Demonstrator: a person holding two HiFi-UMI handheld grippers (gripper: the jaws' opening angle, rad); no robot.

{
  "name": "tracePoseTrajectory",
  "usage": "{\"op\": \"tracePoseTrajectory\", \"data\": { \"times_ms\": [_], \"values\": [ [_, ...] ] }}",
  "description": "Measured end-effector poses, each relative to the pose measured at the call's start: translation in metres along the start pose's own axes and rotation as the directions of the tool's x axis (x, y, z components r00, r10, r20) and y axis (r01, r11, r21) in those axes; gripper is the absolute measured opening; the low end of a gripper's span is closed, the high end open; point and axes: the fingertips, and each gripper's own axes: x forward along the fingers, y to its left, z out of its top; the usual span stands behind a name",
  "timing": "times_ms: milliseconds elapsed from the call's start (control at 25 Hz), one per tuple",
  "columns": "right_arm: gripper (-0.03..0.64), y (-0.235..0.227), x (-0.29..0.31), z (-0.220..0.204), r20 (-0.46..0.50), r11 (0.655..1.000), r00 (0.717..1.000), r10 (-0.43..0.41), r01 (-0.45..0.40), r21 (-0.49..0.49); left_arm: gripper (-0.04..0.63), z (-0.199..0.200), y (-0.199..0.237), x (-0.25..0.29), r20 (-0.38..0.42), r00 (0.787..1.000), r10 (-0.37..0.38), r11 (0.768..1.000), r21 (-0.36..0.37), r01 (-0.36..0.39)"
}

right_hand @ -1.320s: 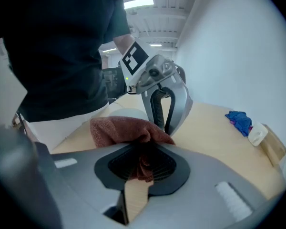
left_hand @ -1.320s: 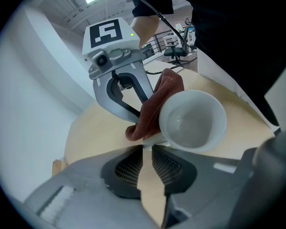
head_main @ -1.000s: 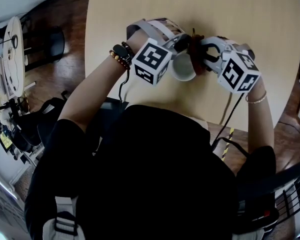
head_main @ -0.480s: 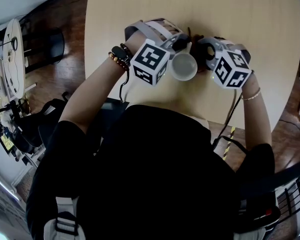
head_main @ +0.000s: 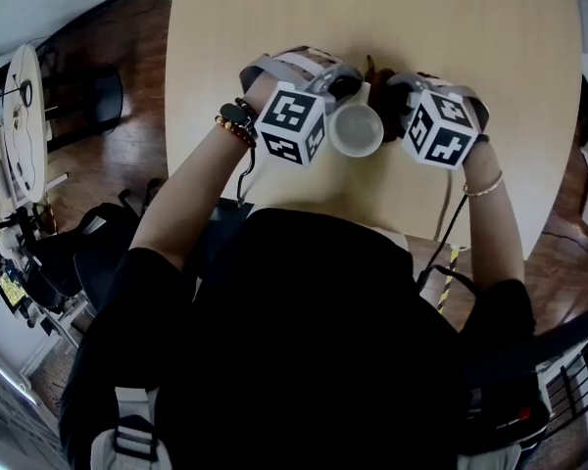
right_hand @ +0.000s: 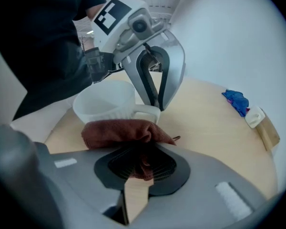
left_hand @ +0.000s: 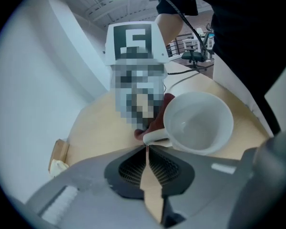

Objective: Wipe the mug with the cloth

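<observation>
Table (head_main: 490,57) bears the white mug (head_main: 356,130), upright between both grippers. I'd keep the handle steady and sweep the brown cloth (right_hand: 119,130) round the wall. The left gripper (left_hand: 147,148), jaws just closing, pinches the handle. The right gripper (right_hand: 142,151) clamps the cloth against the mug.

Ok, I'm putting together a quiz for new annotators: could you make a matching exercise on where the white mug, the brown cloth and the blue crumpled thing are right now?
Things:
1. white ceramic mug
2. reddish-brown cloth
3. blue crumpled item

Places and states:
A. clamped by the right gripper
B. lying near the edge of the pale wooden table, apart from the rest
C. standing upright and empty

Pairs: 1-C, 2-A, 3-B
</observation>
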Motion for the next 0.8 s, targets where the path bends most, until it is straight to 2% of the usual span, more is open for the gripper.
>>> {"op": "tracePoseTrajectory", "data": {
  "times_ms": [120, 240, 400, 480, 520, 560, 600, 680, 720, 760, 800],
  "values": [
    [0.063, 0.009, -0.014, -0.015, -0.053, 1.0, 0.999, 0.005, -0.003, 0.028, 0.021, -0.013, -0.004, -0.001, -0.015, 1.0, 0.006, 0.998, -0.065, -0.007],
    [0.063, 0.026, -0.028, -0.036, -0.097, 0.997, 0.995, 0.029, -0.021, 0.077, 0.021, -0.024, -0.005, -0.003, -0.01, 1.0, 0.021, 0.986, -0.168, -0.023],
    [0.064, 0.045, -0.032, -0.047, -0.111, 0.99, 0.994, 0.021, -0.005, 0.14, 0.021, -0.035, -0.006, -0.017, 0.012, 0.998, 0.063, 0.955, -0.289, -0.057],
    [0.071, 0.042, -0.029, -0.045, -0.1, 0.984, 0.994, -0.033, 0.05, 0.17, 0.021, -0.04, -0.008, -0.024, 0.018, 0.996, 0.082, 0.936, -0.345, -0.071],
    [0.074, 0.04, -0.028, -0.042, -0.092, 0.979, 0.993, -0.069, 0.085, 0.185, 0.021, -0.042, -0.01, -0.027, 0.023, 0.996, 0.092, 0.918, -0.389, -0.075],
    [0.078, 0.037, -0.027, -0.04, -0.083, 0.971, 0.991, -0.107, 0.123, 0.207, 0.021, -0.045, -0.011, -0.031, 0.032, 0.994, 0.102, 0.887, -0.455, -0.076],
    [0.083, 0.036, -0.029, -0.038, -0.076, 0.958, 0.986, -0.149, 0.163, 0.236, 0.021, -0.047, -0.011, -0.035, 0.049, 0.992, 0.116, 0.839, -0.54, -0.071],
    [0.1, 0.038, -0.034, -0.04, -0.063, 0.92, 0.969, -0.238, 0.246, 0.304, 0.028, -0.048, -0.009, -0.047, 0.098, 0.98, 0.173, 0.703, -0.709, -0.053],
    [0.12, 0.039, -0.038, -0.04, -0.053, 0.898, 0.957, -0.284, 0.285, 0.335, 0.028, -0.047, -0.006, -0.056, 0.121, 0.969, 0.214, 0.635, -0.771, -0.044],
    [0.14, 0.039, -0.044, -0.04, -0.037, 0.873, 0.943, -0.332, 0.322, 0.366, 0.028, -0.046, -0.003, -0.065, 0.143, 0.956, 0.256, 0.577, -0.816, -0.033],
    [0.169, 0.037, -0.052, -0.039, -0.017, 0.845, 0.924, -0.382, 0.357, 0.398, 0.026, -0.044, -0.001, -0.075, 0.164, 0.941, 0.296, 0.528, -0.849, -0.018]
  ]
}}
